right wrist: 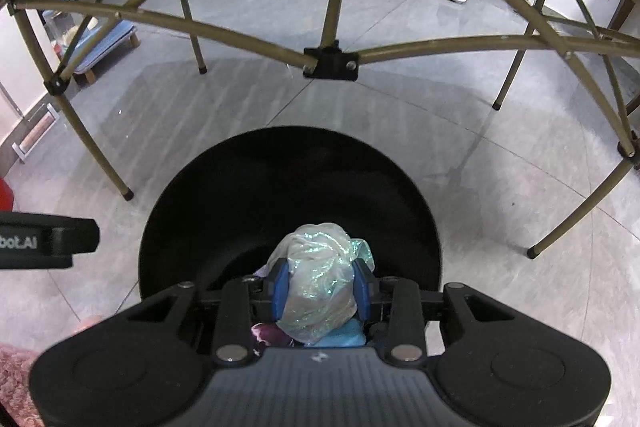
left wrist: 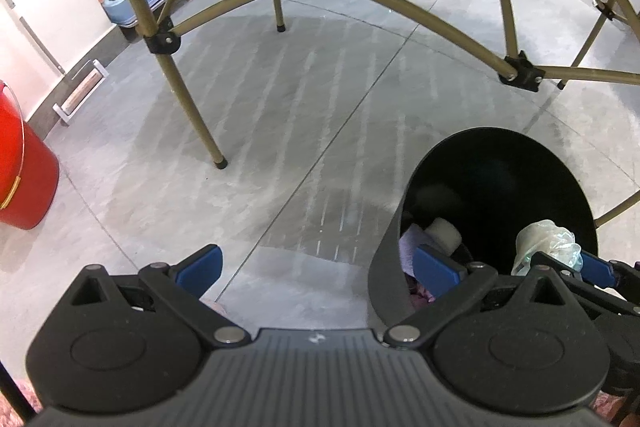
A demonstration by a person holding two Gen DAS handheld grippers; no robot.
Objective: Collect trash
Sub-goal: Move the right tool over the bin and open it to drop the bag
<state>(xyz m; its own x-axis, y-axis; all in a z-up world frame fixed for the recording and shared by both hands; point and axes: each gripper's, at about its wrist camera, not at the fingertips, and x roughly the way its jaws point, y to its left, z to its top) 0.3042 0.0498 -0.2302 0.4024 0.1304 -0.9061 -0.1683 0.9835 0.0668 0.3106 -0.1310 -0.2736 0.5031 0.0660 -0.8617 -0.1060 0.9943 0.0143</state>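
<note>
Currently, a crumpled plastic wad [right wrist: 320, 281] is clamped between the blue pads [right wrist: 279, 289] of the right tool [right wrist: 320, 287], which is closed on it and held over the mouth of the black bin [right wrist: 208, 211]. The wad bulges well ahead of and behind the pads, so only its middle is pinched. The left tool [left wrist: 316, 269] is held to the left of the bin with its pads wide apart and nothing between them.

Trouble is judged most likely at release. Thin film may cling to a pad and be dragged back out as the tool is lifted. The wad is also light, so it could drift and catch on the near rim [right wrist: 160, 283] if it is let go too far back. The bin could be tipped if that rim is struck, since the tool hangs close above it.

From the left wrist view, trash already in the bin is shown: a white block [left wrist: 442, 233] and purple scraps [left wrist: 412, 247], which the right view mostly hides behind the wad. A red bucket [left wrist: 24, 179] far to the left is seen only there. The closed grip itself is shown plainly only by the right wrist view.
</note>
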